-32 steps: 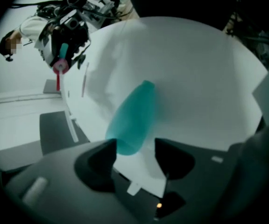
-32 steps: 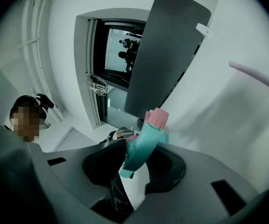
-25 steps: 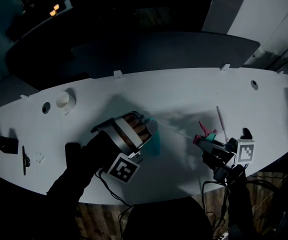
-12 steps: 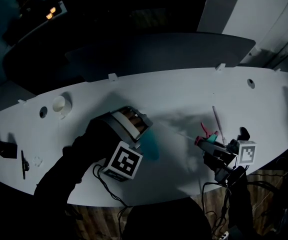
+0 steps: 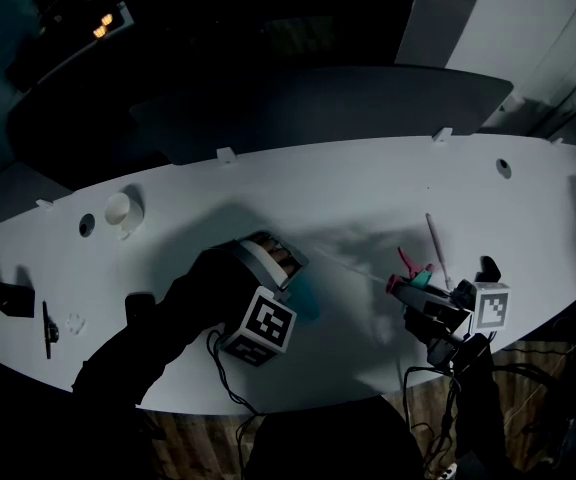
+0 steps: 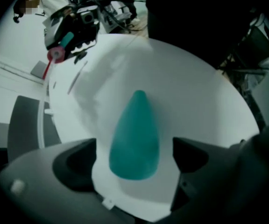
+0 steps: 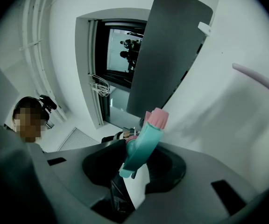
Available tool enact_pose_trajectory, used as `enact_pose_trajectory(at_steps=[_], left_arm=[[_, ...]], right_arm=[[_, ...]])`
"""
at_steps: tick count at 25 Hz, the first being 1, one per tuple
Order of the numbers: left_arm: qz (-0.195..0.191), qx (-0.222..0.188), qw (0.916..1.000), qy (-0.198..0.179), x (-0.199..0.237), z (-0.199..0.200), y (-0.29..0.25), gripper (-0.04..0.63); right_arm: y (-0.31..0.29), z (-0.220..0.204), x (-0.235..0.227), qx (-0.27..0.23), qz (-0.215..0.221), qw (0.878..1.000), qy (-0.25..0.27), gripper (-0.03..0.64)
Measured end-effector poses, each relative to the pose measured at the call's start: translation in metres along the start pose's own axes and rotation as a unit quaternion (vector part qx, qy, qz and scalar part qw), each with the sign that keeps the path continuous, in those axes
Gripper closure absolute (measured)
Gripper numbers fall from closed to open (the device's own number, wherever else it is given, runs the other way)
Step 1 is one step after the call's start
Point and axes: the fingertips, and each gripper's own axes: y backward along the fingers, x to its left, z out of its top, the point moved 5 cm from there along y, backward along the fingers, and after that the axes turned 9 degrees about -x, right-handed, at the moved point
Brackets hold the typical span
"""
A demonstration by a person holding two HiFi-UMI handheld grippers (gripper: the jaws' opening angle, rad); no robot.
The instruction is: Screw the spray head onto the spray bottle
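A teal bottle (image 6: 134, 139) rests on the white table (image 5: 368, 198), wide end towards my left gripper (image 6: 134, 155), narrow end away. That gripper (image 5: 286, 280) points steeply down over it. Its jaws have just been opening and now stand wide on either side of the bottle (image 5: 305, 295) without touching it. At the right, my right gripper (image 5: 408, 288) is level and shut on the spray head (image 7: 146, 139), teal with a pink nozzle (image 7: 157, 118). The spray head (image 5: 411, 273) also shows far off in the left gripper view, at the right gripper (image 6: 71, 31).
A pale pink tube (image 5: 433, 243) lies on the table just behind the right gripper. A white cup (image 5: 123, 208) and small black items (image 5: 13, 298) sit at the far left. A dark grey panel (image 5: 318, 103) stands behind the table. The front edge is close under both hands.
The left gripper has tipped downward and sunk towards the table, its jaws have opened, and the teal bottle is let go. The right gripper has stayed put.
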Motion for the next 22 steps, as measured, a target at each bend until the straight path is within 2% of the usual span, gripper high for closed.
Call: enact_pose_trajectory(at_steps=[5, 9, 15, 17, 19, 20, 21, 22], left_arm=[[-0.007, 0.011, 0.9999, 0.001, -0.005, -0.007, -0.019, 0.089], [0.014, 0.012, 0.9998, 0.006, -0.003, -0.006, -0.036, 0.150], [0.016, 0.034, 0.9986, 0.038, 0.001, -0.005, -0.039, 0.161], [0.026, 0.044, 0.9966, 0.064, 0.001, -0.008, -0.039, 0.163], [0.059, 0.032, 0.9915, 0.111, 0.000, -0.012, -0.037, 0.164], [0.088, 0.010, 0.9857, 0.143, 0.001, -0.013, -0.034, 0.164], [0.121, -0.016, 0.9762, 0.179, 0.002, -0.015, -0.028, 0.166], [0.157, -0.043, 0.9619, 0.220, 0.005, -0.016, -0.020, 0.166]], right_arm=[[0.002, 0.000, -0.003, -0.003, -0.003, 1.000, -0.004, 0.485], [0.000, 0.000, -0.005, -0.001, -0.001, 1.000, -0.010, 0.485], [-0.001, -0.001, -0.005, 0.003, 0.000, 1.000, -0.014, 0.485], [-0.001, -0.001, -0.005, 0.003, 0.000, 1.000, -0.014, 0.485], [-0.001, 0.000, -0.004, 0.001, 0.002, 1.000, -0.012, 0.485], [-0.001, 0.000, -0.004, 0.000, 0.002, 1.000, -0.011, 0.485], [0.000, 0.001, -0.004, 0.000, 0.003, 1.000, -0.010, 0.485], [0.000, 0.002, -0.004, -0.001, 0.003, 1.000, -0.009, 0.485]])
